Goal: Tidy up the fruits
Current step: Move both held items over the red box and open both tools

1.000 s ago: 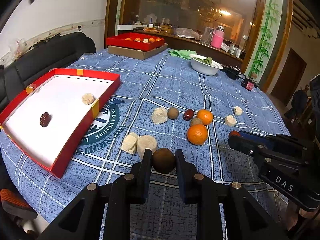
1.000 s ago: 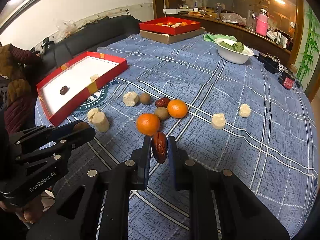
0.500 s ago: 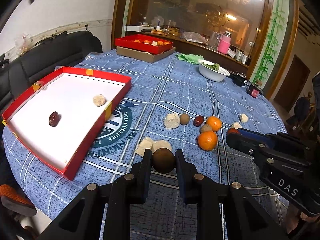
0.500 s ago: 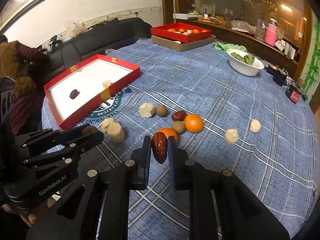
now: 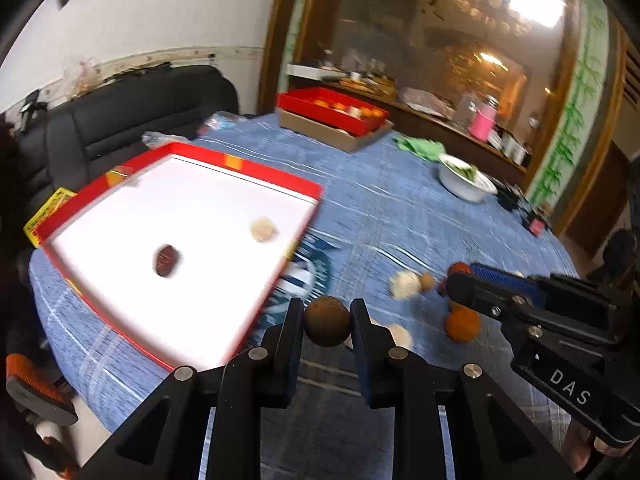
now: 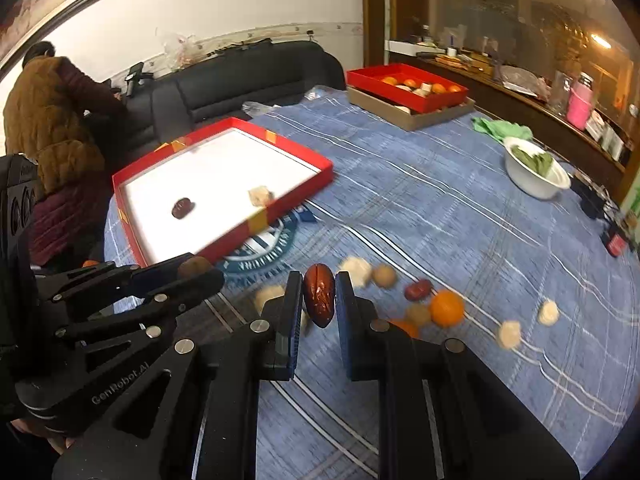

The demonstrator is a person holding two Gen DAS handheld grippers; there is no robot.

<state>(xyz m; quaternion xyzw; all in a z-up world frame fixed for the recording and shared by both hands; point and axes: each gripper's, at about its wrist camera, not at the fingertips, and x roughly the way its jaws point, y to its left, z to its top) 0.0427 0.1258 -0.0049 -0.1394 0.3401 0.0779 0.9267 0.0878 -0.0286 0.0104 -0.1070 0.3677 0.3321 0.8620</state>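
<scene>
My left gripper (image 5: pixel 326 322) is shut on a round brown fruit (image 5: pixel 326 326), held above the table near the red tray's (image 5: pixel 280 182) front right edge. My right gripper (image 6: pixel 318 300) is shut on a red date (image 6: pixel 319 300), held above the table. The tray's white floor holds a red date (image 5: pixel 166 260) and a pale lump (image 5: pixel 262 229). On the blue cloth lie oranges (image 6: pixel 447 308), a red date (image 6: pixel 418 290), small brown fruits (image 6: pixel 385 276) and several pale lumps (image 6: pixel 509 334). The left gripper also shows in the right wrist view (image 6: pixel 196 270).
A second red tray (image 6: pixel 404 86) of fruit on a cardboard box stands at the table's far side. A white bowl (image 6: pixel 536 176) of greens and a green cloth (image 6: pixel 502 128) sit at the far right. A black sofa (image 6: pixel 240 80) and a person (image 6: pixel 52 120) are to the left.
Both grippers have moved left toward the red tray, each still holding its fruit. The tray now looms larger and the loose fruits have shifted right in both views.
</scene>
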